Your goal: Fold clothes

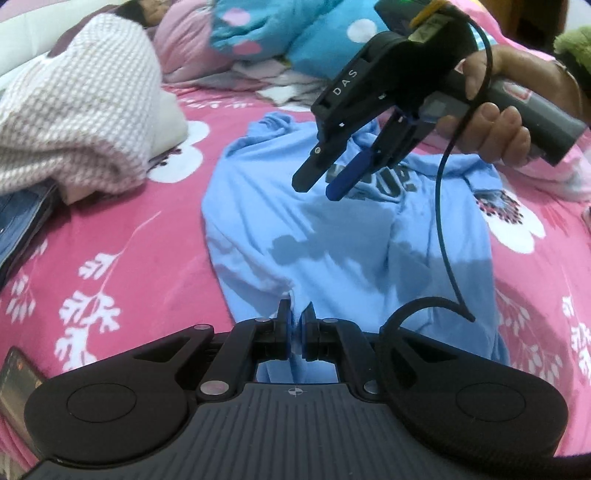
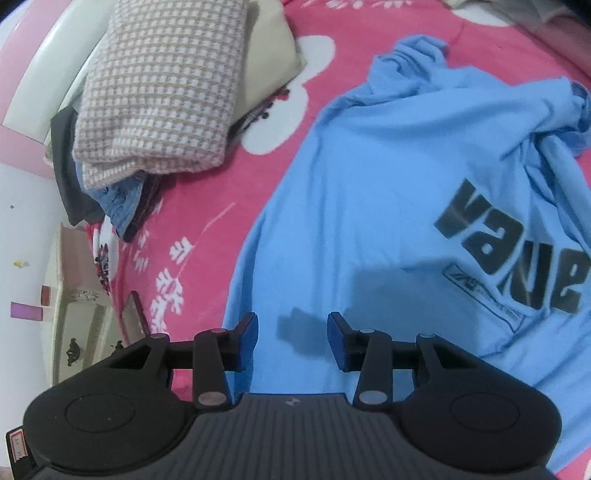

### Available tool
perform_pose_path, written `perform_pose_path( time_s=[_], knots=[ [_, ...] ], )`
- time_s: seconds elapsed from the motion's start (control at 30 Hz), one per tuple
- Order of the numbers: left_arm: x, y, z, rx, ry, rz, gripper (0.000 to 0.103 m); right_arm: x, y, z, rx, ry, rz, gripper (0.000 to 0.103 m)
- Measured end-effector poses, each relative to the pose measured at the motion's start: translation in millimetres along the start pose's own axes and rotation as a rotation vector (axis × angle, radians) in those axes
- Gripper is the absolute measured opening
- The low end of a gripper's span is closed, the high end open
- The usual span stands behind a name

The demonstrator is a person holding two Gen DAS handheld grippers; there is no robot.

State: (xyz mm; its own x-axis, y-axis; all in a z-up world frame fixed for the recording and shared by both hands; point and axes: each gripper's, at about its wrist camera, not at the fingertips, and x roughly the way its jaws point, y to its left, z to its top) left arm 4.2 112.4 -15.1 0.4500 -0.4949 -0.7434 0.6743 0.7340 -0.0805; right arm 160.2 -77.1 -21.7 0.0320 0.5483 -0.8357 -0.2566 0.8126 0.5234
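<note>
A light blue T-shirt (image 1: pixel 332 236) with dark lettering lies crumpled on the pink flowered bedspread (image 1: pixel 129 251). My left gripper (image 1: pixel 295 325) is shut on the shirt's near edge, with blue cloth pinched between its pads. My right gripper (image 1: pixel 321 182) hangs open in the air above the middle of the shirt, held by a hand. In the right wrist view the right gripper (image 2: pixel 291 332) is open and empty above the shirt (image 2: pixel 388 184); the lettering (image 2: pixel 517 247) lies to its right.
A folded checked garment (image 1: pixel 74 103) lies on a stack of clothes at the left, also in the right wrist view (image 2: pixel 159 85). Pillows and a blue flowered quilt (image 1: pixel 280 29) lie at the far side. A phone (image 1: pixel 18 384) lies on the bed near left.
</note>
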Motion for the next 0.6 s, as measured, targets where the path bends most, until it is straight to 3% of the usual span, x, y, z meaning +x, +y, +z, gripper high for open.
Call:
perform_pose_path(
  time_s=[0.2, 0.3, 0.43, 0.5, 0.6],
  knots=[
    [-3.6, 5.3, -2.9, 0.015, 0.013, 0.038, 0.003, 3.8, 5.5, -2.1, -0.04, 0.003, 0.002, 0.044],
    [-6.4, 15.4, -3.6, -0.014, 0.031, 0.101, 0.003, 7.4, 14.8, 0.8, -0.075, 0.003, 0.007, 0.044],
    [-3.8, 48.9, -9.2, -0.181, 0.12, 0.272, 0.003, 10.2, 22.1, 3.2, -0.097, 0.005, 0.009, 0.044],
    [-0.6, 69.8, -14.2, -0.287, 0.187, 0.316, 0.005, 11.2, 22.5, 3.2, -0.094, 0.006, 0.0, 0.044],
    [-7.2, 82.6, -17.6, -0.363, 0.192, 0.329, 0.007, 11.5, 24.8, 2.7, -0.099, 0.006, -0.015, 0.044]
  ],
)
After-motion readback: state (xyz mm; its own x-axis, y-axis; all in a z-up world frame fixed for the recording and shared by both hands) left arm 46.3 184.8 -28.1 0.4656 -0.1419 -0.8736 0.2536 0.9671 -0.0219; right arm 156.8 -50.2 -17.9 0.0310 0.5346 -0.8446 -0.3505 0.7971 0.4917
